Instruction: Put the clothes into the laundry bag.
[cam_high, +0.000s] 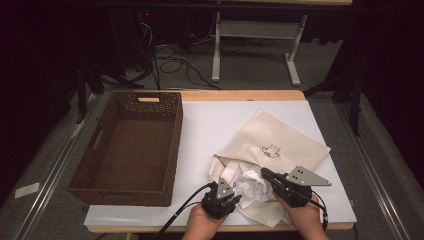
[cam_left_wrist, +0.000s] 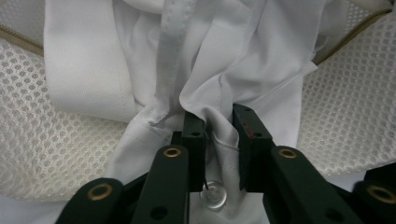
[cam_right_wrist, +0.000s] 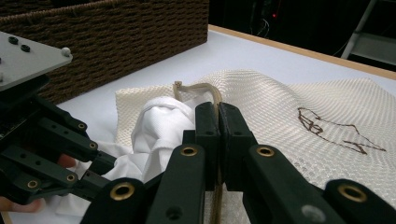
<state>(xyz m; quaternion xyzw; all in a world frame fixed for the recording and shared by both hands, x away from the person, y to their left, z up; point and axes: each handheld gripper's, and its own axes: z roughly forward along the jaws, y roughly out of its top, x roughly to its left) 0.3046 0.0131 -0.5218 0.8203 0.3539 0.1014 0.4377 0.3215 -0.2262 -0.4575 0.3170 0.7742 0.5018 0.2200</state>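
pinching white shirt (cam_left_wrist: 219, 93), the left tool (cam_left_wrist: 218, 123); right tool (cam_right_wrist: 218, 112) clamps mesh bag (cam_right_wrist: 299, 93) edge.

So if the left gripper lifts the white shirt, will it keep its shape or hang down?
Probably it hangs limp: the shirt already lies in soft folds. It looks light and thin, bunching easily between the left gripper fingers. It may catch on the mesh bag, since it sits partly inside.

both tools are black, the left tool (cam_high: 223, 199) and the right tool (cam_high: 276, 181), with brass-ringed pivot holes along their linkages. each carries a grey three-cornered plate dotted with dark screws. a black cable (cam_high: 176, 216) trails from the left one.
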